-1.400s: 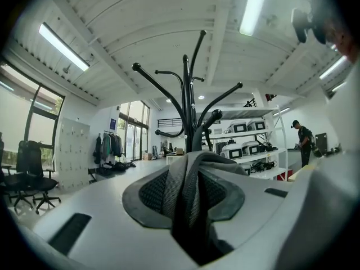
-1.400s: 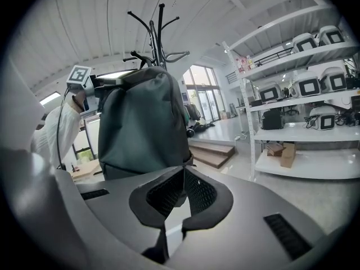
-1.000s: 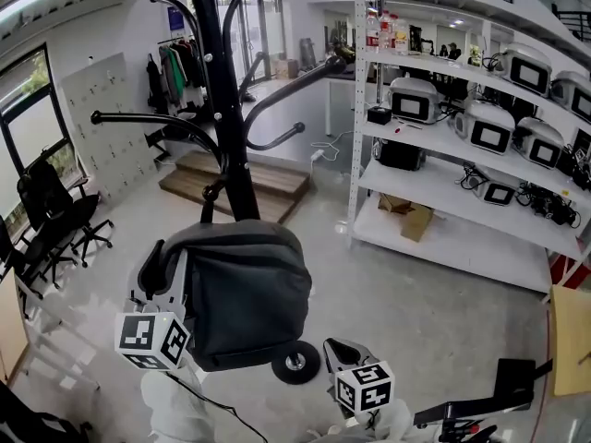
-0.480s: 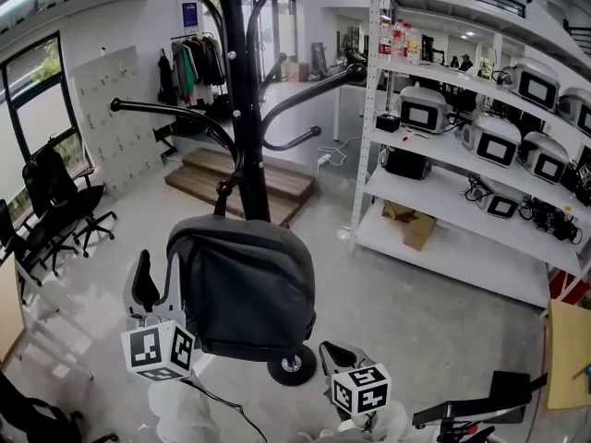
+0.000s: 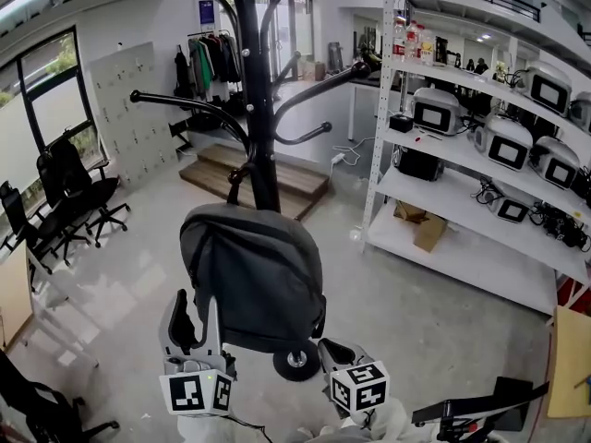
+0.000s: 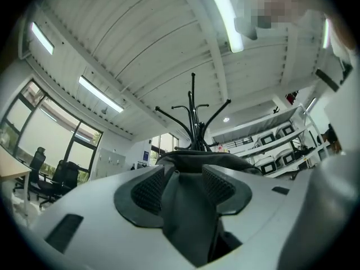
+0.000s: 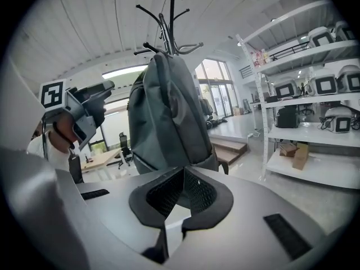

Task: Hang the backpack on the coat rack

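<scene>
Head view: the backpack (image 5: 251,270) hangs by its top loop from a low arm of the coat rack (image 5: 259,109). The shelving (image 5: 379,155) holds white devices and a cardboard box (image 5: 427,232).

Left gripper view: the left gripper (image 6: 184,176) has just been opening; its jaws are spread with nothing between them.

Right gripper view: the right gripper (image 7: 183,176) has its jaws pressed together, empty.

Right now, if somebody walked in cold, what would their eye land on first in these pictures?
The grey backpack hanging dead centre in the head view, by its top strap from the tall black coat rack. Just below-left, the left gripper stands clear of it, fingers just opened, nothing between them. White shelving lined with boxy devices fills the right side.
</scene>
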`<action>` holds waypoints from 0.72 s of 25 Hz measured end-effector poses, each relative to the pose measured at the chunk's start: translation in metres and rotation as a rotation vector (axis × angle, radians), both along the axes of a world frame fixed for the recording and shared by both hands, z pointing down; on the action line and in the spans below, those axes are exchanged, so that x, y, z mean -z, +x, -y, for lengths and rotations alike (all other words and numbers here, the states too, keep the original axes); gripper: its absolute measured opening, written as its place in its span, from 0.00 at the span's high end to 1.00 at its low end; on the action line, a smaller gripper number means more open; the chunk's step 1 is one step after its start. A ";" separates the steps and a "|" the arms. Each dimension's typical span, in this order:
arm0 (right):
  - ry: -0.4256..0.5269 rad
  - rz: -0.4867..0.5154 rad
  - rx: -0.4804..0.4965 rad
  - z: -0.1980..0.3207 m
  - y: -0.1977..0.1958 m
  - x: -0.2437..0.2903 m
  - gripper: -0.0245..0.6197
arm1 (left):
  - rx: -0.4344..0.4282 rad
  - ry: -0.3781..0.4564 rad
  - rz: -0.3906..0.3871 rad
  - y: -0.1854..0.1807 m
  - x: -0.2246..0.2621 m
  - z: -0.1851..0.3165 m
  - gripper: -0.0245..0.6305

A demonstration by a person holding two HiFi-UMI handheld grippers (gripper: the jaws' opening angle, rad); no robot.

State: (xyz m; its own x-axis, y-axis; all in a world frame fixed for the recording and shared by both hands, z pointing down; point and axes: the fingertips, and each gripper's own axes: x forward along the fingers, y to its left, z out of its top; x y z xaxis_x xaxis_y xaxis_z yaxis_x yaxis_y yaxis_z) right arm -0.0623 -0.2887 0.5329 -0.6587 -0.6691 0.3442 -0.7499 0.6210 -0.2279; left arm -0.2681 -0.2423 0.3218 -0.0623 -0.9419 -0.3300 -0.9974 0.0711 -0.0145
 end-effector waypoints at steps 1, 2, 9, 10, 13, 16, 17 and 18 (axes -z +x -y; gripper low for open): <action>0.000 0.000 0.007 -0.002 -0.001 0.000 0.94 | 0.003 -0.016 0.003 0.007 -0.009 -0.003 0.64; -0.001 0.000 0.012 -0.004 -0.001 -0.001 0.94 | 0.004 -0.031 0.000 0.014 -0.018 -0.005 0.66; -0.014 0.005 0.016 -0.013 0.001 -0.010 0.94 | -0.072 -0.279 -0.174 0.063 -0.109 -0.003 0.83; -0.016 0.006 0.017 -0.014 0.001 -0.011 0.94 | -0.073 -0.313 -0.194 0.068 -0.121 -0.004 0.84; -0.019 0.011 0.019 -0.016 0.002 -0.013 0.94 | -0.049 -0.387 -0.248 0.079 -0.150 -0.009 0.94; -0.022 0.014 0.019 -0.017 0.006 -0.015 0.94 | -0.059 -0.434 -0.303 0.089 -0.168 -0.014 0.96; -0.023 0.016 0.020 -0.017 0.007 -0.015 0.94 | -0.073 -0.448 -0.317 0.095 -0.172 -0.015 0.96; -0.024 0.018 0.022 -0.017 0.009 -0.016 0.94 | -0.088 -0.464 -0.327 0.100 -0.176 -0.017 0.96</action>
State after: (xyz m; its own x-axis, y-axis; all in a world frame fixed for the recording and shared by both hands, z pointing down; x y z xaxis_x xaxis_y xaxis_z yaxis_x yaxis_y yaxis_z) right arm -0.0536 -0.2714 0.5490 -0.6792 -0.6462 0.3479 -0.7319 0.6315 -0.2559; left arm -0.1677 -0.2258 0.4980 -0.0067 -0.9898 0.1422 -0.9570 0.0476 0.2863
